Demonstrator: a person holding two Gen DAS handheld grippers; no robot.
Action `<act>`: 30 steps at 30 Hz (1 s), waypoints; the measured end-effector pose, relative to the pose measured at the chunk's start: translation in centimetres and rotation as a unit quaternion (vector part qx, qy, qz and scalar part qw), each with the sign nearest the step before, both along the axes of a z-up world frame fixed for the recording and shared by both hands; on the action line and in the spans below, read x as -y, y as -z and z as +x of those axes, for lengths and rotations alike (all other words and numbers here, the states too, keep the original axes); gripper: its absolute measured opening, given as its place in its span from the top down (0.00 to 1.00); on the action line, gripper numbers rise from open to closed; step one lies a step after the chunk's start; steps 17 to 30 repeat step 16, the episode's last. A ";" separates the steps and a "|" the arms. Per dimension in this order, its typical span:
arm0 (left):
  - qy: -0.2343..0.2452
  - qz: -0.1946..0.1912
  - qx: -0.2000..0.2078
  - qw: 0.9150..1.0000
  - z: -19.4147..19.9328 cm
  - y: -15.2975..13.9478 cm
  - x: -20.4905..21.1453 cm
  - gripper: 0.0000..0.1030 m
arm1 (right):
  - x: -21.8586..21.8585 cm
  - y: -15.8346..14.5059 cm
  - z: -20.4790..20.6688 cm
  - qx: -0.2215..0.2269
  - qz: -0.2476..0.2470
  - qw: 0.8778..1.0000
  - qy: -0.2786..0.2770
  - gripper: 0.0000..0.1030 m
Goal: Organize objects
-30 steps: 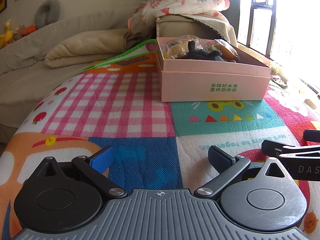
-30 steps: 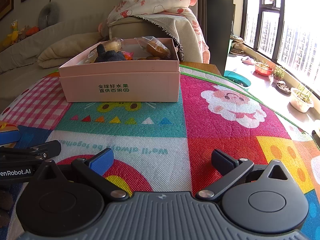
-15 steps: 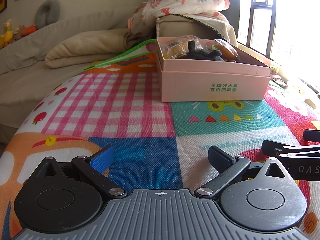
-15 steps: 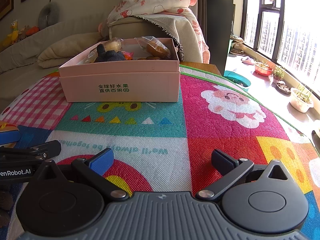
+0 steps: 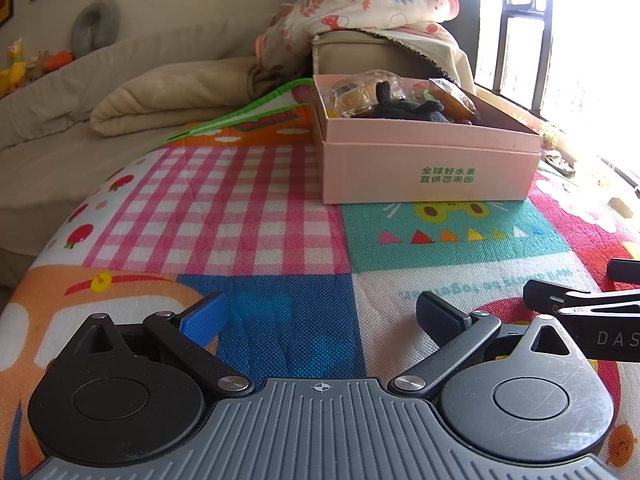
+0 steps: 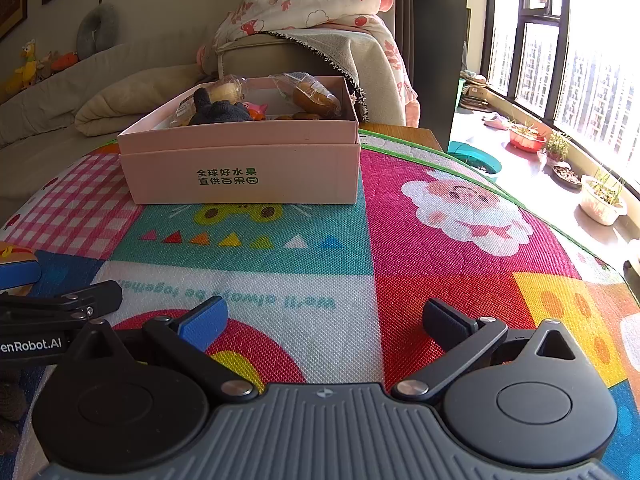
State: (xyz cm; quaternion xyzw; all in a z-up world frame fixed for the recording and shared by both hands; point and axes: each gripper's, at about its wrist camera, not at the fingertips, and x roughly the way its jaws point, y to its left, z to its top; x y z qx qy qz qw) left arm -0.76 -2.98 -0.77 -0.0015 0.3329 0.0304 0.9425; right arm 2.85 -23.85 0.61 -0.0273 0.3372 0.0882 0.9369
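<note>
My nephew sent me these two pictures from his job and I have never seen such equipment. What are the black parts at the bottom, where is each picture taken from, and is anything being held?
There is no robot here. A person holds a two-finger gripper in each hand, and each carries a wide-angle camera looking forward along its fingers. One picture comes from the left gripper, the other from the right gripper. The black discs and bars at the bottom are each gripper's own body.

Both grippers are open and hold nothing. They sit low over a colourful play mat, side by side: each shows at the edge of the other's picture.

On the mat stands an open pink box with green lettering. In it lie wrapped pastries and a dark plush toy. Behind are a sofa with bedding and a bright window.
</note>
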 end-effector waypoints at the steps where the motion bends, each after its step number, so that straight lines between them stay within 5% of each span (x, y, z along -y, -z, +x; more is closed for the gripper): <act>1: 0.000 0.000 0.000 1.000 0.0 0.0 0.0 0.00 | 0.0 0.0 0.0 0.000 0.000 1.000 0.000 0.00; 30: 0.000 -0.001 0.000 1.000 0.0 0.0 0.0 0.00 | 0.0 0.0 0.0 0.000 0.000 1.000 0.000 0.00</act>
